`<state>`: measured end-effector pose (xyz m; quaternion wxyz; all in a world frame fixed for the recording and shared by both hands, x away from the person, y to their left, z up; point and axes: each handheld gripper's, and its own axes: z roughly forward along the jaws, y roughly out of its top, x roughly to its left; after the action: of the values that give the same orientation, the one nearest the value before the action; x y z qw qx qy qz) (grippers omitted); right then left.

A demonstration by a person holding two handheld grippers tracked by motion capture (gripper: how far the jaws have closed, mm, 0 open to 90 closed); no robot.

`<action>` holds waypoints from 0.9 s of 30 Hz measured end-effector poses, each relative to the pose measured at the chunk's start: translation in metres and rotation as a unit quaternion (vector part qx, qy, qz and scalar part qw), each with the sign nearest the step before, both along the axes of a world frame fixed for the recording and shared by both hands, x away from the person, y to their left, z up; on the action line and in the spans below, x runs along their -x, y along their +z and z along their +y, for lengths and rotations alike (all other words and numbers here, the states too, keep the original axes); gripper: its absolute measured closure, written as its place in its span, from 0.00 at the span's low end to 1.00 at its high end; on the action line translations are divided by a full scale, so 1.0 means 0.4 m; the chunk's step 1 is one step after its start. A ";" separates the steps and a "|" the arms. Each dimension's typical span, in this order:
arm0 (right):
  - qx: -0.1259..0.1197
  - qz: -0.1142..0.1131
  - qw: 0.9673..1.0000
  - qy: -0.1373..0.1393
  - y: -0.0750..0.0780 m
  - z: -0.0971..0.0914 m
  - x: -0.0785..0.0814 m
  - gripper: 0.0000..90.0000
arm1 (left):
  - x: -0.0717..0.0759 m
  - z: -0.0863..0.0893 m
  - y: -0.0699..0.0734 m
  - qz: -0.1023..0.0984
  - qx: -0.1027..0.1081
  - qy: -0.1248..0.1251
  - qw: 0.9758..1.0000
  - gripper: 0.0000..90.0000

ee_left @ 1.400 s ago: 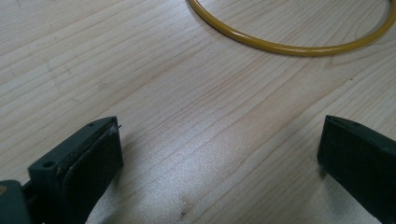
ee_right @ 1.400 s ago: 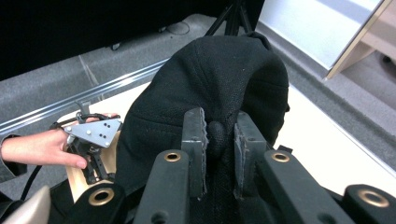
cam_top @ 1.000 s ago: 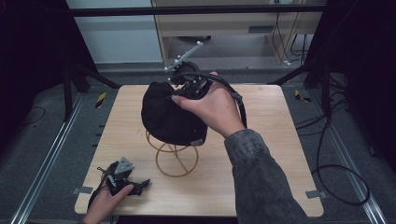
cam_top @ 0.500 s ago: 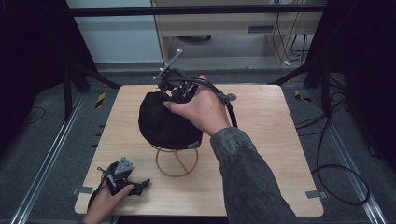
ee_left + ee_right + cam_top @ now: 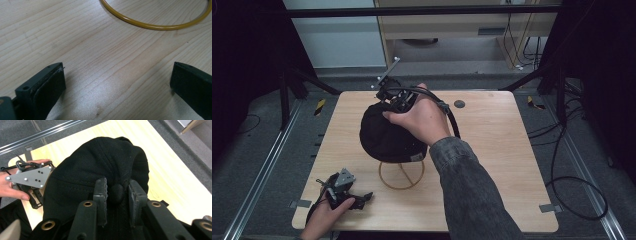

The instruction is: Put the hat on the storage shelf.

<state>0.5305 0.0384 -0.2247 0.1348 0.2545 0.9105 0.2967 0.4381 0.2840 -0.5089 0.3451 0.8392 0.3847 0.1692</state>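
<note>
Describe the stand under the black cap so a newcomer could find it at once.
Start at the wooden table and find the black cap near its middle. Below the cap, a thin yellow wire stand ends in a round ring lying flat on the wood, the table's one yellow loop.

No legible text, label, brand, number or sign found anywhere. Small pale tag on lower rim of black cap [image 5: 389,132] noted in high view, too small and blurred to read. Yellow-black hazard stripe markers [image 5: 319,107] seen on floor, bearing no lettering.
</note>
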 end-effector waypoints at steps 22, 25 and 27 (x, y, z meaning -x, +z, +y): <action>-0.028 0.013 1.000 0.001 0.000 -0.053 0.014 0.74 | -0.003 -0.001 0.000 0.000 0.001 0.001 1.000 0.00; -0.034 0.009 0.999 0.001 0.001 -0.061 0.015 0.74 | -0.003 -0.001 0.000 0.000 0.000 0.001 1.000 0.00; -0.040 0.006 0.999 -0.002 0.003 -0.070 0.019 0.74 | -0.004 -0.001 0.000 0.000 0.000 0.001 1.000 0.00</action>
<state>0.5230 0.0106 -0.2235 0.1194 0.2635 0.8981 0.3313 0.4395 0.2835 -0.5088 0.3451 0.8388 0.3855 0.1695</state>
